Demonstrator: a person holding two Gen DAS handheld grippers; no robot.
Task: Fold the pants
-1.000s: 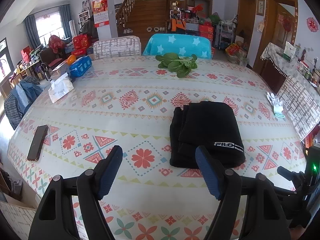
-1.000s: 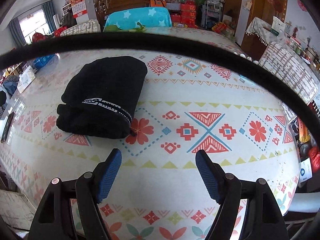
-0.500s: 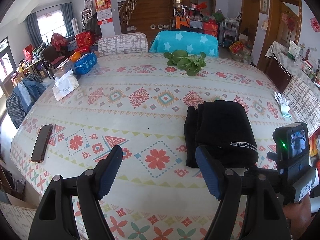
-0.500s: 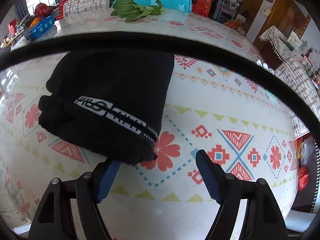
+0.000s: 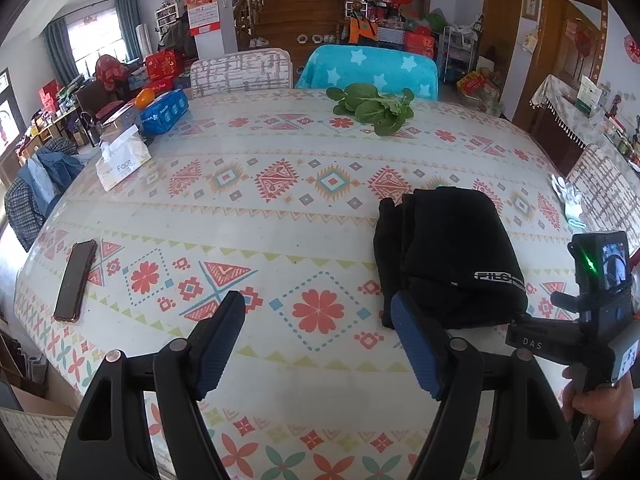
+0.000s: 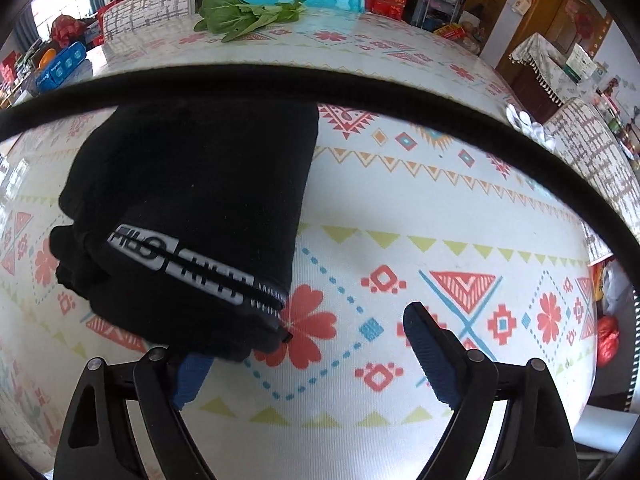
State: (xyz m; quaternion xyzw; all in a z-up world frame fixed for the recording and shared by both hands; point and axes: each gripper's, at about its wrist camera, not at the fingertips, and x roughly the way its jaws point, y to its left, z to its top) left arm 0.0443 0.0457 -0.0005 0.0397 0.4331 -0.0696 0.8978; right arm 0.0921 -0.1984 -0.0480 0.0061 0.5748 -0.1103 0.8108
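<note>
Folded black pants (image 5: 448, 256) with a white logo strip lie on the patterned tablecloth (image 5: 280, 216), right of centre. My left gripper (image 5: 316, 300) stands open above the cloth just left of the pants' near edge, with nothing between its fingers. My right gripper (image 6: 304, 336) is at the pants' (image 6: 192, 208) near right corner, its jaws opening. That corner hides the tip of its left finger (image 6: 190, 376); the right finger (image 6: 428, 348) is over bare cloth. No pad presses on the fabric. In the left wrist view, the right gripper's camera housing (image 5: 600, 264) and a hand (image 5: 600, 404) show beside the pants.
A phone (image 5: 76, 276) lies near the left edge. A tissue pack (image 5: 122, 160) and a blue pack (image 5: 164, 112) sit at the far left, leafy greens (image 5: 372, 106) at the far side. Two chairs stand behind. A black cable (image 6: 320, 80) arcs across the right wrist view.
My right gripper has come down and left onto the pants' near corner, and its jaws now stand wider. Its housing and the hand have entered the left wrist view.
</note>
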